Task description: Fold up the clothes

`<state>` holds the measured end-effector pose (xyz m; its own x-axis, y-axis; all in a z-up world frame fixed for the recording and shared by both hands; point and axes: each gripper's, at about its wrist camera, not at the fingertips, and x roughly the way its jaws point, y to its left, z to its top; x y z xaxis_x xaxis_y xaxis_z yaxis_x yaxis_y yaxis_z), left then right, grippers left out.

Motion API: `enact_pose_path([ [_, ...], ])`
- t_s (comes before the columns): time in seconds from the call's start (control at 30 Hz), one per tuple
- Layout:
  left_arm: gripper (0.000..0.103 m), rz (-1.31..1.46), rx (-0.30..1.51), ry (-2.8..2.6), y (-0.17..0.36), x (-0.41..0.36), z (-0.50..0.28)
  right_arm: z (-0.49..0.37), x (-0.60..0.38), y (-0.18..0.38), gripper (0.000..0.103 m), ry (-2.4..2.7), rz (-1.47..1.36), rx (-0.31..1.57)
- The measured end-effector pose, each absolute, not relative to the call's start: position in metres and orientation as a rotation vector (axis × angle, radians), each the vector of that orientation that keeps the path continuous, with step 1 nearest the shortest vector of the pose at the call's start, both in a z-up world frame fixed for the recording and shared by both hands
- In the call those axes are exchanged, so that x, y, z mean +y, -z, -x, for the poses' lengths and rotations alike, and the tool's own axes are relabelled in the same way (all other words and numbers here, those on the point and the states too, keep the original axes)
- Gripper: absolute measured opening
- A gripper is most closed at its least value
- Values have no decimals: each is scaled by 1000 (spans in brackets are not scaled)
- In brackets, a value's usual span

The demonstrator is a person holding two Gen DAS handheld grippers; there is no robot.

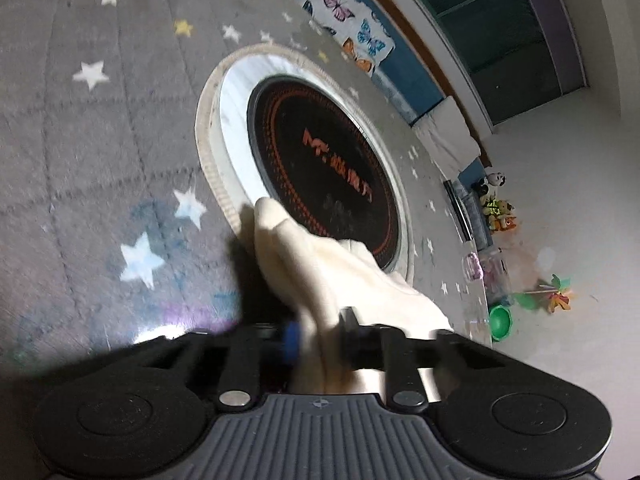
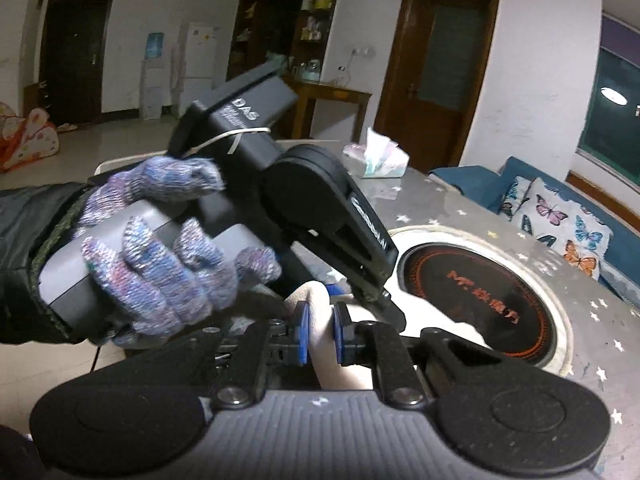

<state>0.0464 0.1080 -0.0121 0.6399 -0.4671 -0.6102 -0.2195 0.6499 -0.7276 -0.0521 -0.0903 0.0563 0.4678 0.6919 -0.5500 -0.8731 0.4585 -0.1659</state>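
Cream cloth (image 1: pixel 320 276) is pinched by L gripper (image 1: pixel 318 338) & R gripper (image 2: pixel 320 338), both closed on it, above grey star-print table (image 1: pixel 100 140) beside round black cooktop (image 1: pixel 320 160). L tool is held by gloved hand (image 2: pixel 160 256).

The worktop (image 1: pixel 80 140) is covered by a grey quilted cloth printed with white and yellow stars. A round black cooktop (image 1: pixel 324 184) with orange markings sits in a pale ring at its middle. A tissue pack (image 2: pixel 378 156) lies at the far edge
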Motion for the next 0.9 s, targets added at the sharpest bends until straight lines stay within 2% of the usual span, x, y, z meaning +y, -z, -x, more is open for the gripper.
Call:
enact_pose_path([
  [0.27, 19, 873, 890, 150, 17, 110, -44, 23, -153, -61, 15, -845, 289, 526],
  [0.57, 19, 845, 884, 136, 14, 106, -45, -49, -239, -27, 16, -495, 136, 661],
  [0.73, 19, 814, 883, 124, 12, 102, -46, -58, -275, -25, 20, -420, -25, 657],
  [0.83, 19, 784, 881, 115, 9, 99, -46, -73, -283, -15, 31, -401, -98, 689],
  [0.9, 19, 771, 881, 109, 8, 98, -46, -79, -286, -9, 33, -402, -140, 706],
])
